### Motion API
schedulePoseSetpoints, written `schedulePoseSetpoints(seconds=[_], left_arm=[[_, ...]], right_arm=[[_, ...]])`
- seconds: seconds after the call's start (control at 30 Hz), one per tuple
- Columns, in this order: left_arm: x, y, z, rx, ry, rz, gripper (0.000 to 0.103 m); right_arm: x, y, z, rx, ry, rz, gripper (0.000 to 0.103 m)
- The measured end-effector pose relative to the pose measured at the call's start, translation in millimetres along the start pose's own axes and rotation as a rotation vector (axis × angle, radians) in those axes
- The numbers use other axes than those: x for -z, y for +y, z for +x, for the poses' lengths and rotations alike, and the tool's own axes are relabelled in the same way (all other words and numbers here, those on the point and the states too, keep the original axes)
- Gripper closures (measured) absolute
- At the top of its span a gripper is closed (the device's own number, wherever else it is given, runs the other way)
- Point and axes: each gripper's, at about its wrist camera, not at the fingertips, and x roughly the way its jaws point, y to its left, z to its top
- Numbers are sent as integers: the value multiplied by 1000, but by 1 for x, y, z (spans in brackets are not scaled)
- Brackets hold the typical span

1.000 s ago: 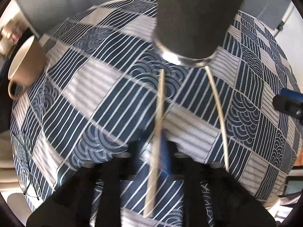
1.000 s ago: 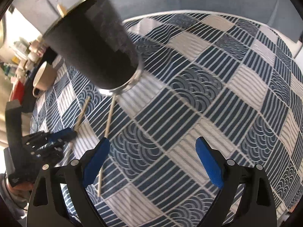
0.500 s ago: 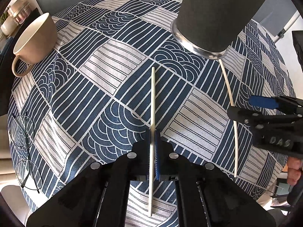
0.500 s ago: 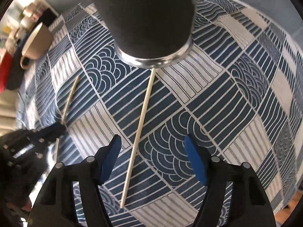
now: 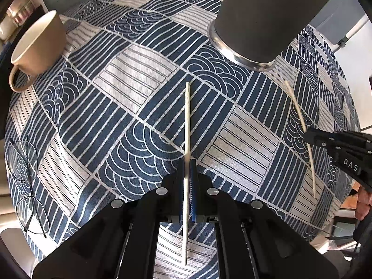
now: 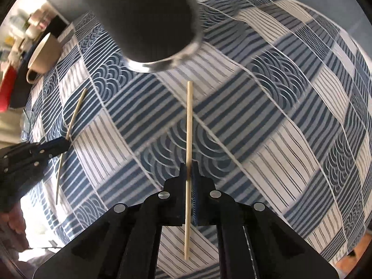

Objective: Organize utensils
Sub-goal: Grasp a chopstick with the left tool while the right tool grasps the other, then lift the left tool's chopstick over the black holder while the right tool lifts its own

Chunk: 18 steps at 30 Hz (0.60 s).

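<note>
Each gripper is shut on one pale wooden chopstick. My left gripper (image 5: 187,162) clamps a chopstick (image 5: 187,121) near its middle; the stick points away toward the dark utensil holder (image 5: 267,16). My right gripper (image 6: 189,166) clamps the other chopstick (image 6: 189,121), which points toward the same holder (image 6: 148,16), close ahead. The right gripper (image 5: 334,144) and its chopstick (image 5: 300,116) show at the right of the left wrist view. The left gripper (image 6: 41,150) with its chopstick (image 6: 74,114) shows at the left of the right wrist view. The holder's inside is hidden.
The round table wears a blue and white patterned cloth (image 5: 130,74). A beige mug (image 5: 37,46) stands at the far left; it also shows in the right wrist view (image 6: 45,53). Thin-rimmed glasses (image 5: 25,181) lie at the left edge. A red object (image 6: 7,88) sits beyond the table.
My right gripper has closed on the chopstick that lay on the cloth in front of the holder and holds it off the cloth. My left gripper has drawn back from the holder with its chopstick.
</note>
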Motion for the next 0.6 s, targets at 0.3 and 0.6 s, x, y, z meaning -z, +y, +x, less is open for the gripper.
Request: schedulePoseSetpoints(seconds=[0.3, 0.6], left_arm=[[-16, 16, -32, -5, -15, -15, 99], [-67, 3, -93, -112, -177, 13, 99]], right_arm=[[7, -48, -51, -66, -108, 83, 99], [-52, -59, -109, -100, -282, 59, 98]])
